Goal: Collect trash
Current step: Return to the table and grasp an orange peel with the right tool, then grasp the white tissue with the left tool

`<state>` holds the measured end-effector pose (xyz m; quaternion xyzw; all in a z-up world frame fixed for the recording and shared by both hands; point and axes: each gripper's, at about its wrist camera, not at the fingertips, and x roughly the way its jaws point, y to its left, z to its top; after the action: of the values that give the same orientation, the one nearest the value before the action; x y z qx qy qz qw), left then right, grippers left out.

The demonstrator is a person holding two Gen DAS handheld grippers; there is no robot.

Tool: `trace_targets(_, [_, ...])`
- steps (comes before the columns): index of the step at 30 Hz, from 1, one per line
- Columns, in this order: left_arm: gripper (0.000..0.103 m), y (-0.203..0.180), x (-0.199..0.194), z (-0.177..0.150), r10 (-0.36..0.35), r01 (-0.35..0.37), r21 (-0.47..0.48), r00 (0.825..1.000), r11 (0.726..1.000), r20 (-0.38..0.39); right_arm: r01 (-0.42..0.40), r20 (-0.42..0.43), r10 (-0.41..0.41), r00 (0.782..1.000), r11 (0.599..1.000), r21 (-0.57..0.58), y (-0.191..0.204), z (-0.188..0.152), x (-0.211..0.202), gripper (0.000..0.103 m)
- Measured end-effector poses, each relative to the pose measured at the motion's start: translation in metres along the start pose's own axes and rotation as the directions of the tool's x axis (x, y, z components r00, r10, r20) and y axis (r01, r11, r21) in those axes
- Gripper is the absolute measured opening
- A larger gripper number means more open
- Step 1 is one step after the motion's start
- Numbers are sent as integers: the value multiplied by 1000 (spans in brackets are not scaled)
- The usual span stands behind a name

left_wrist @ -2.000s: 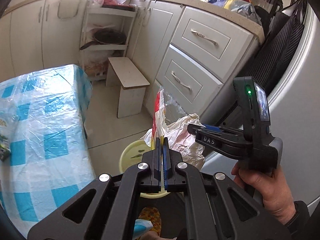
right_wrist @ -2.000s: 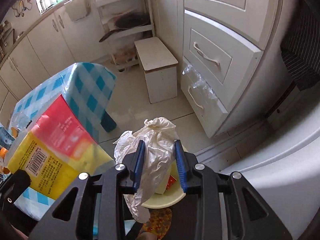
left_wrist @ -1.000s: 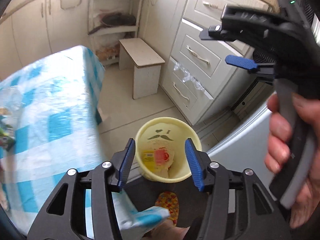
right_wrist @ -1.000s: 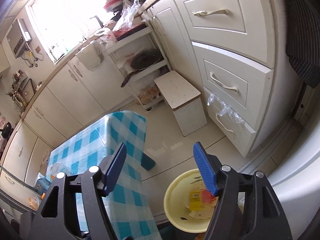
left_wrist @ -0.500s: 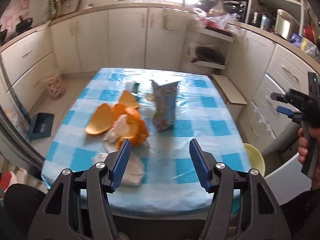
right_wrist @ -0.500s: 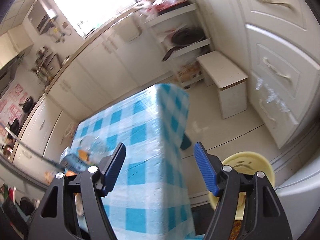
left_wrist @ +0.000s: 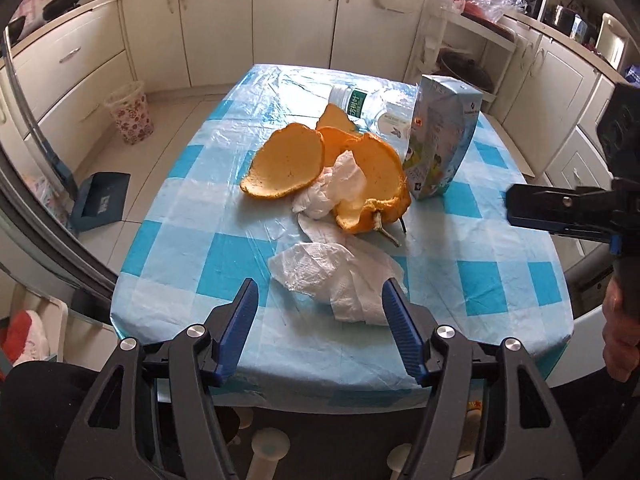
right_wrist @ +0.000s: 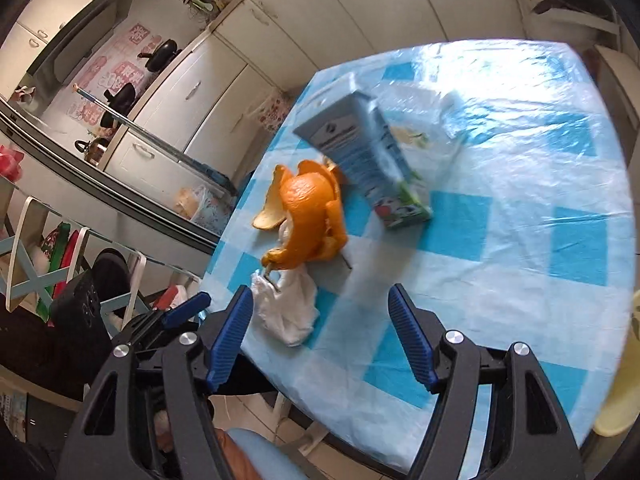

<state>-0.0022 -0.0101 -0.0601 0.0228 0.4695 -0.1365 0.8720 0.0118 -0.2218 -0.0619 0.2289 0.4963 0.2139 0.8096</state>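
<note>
Where the left wrist view looks along the table (left_wrist: 500, 280) from its near edge, it alone shows a clear plastic bottle (left_wrist: 362, 105) lying behind the peel and the right gripper (left_wrist: 520, 211) entering side-on from the right; the right wrist view alone shows a pale yellow bin (right_wrist: 618, 400) at the table's right edge. The left gripper (left_wrist: 320, 322) hangs just above the near edge, its blue-padded fingers spread wide and holding nothing, with a crumpled white paper towel (left_wrist: 340, 280) lying on the cloth between and just beyond the fingertips. In its own view the right gripper (right_wrist: 320, 326) is likewise spread and empty, tilted over the table's corner, with the same towel (right_wrist: 286, 308) near its left finger. Orange peel (left_wrist: 332, 168) lies mid-table in broad curled pieces, pale inside, touching a second white tissue (left_wrist: 332, 192). An upright light-blue drink carton (left_wrist: 440, 136), its top folded open, stands just beside the peel.
</note>
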Motion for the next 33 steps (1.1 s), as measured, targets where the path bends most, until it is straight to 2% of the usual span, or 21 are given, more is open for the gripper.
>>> trace_targets(7, [65,6,14,-1,-7,7,-3,1000,1000,-13,-53,-28,55,998,995,81,19,16,49,58])
trace_targets(11, [65,5,25,1,-15,15,8,999,1000,-33,-16,-36,20,999,995,98,20,22,57,52])
trace_targets(13, [65,3,30,3,-19,19,13,999,1000,-37,4,-32,-1,1000,994,107,15,20,56,47])
trace_targets(16, [65,-1,36,5,-22,22,18,999,1000,-33,24,-21,-21,1000,992,124,5,19,54,32])
trace_targets(18, [54,-3,39,5,-24,25,24,999,999,-34,20,-15,-19,1000,991,133,1,19,50,22])
trace_targets(20, [19,-3,45,5,-52,54,16,996,998,-70,13,-3,-13,1000,991,136,-2,19,46,18])
trace_targets(23, [10,2,46,4,-86,86,-10,993,996,-77,-9,10,8,1000,992,128,1,18,38,16])
trace_targets(28, [8,11,33,3,-134,132,-39,990,991,-47,-21,33,18,999,995,96,1,13,18,13])
trace_targets(30, [8,15,28,4,-181,178,-61,983,982,-35,-7,46,3,999,997,80,-1,10,8,13])
trace_targets(33, [8,20,21,5,-272,270,-98,962,958,-14,25,66,-29,997,998,63,-8,4,-10,13])
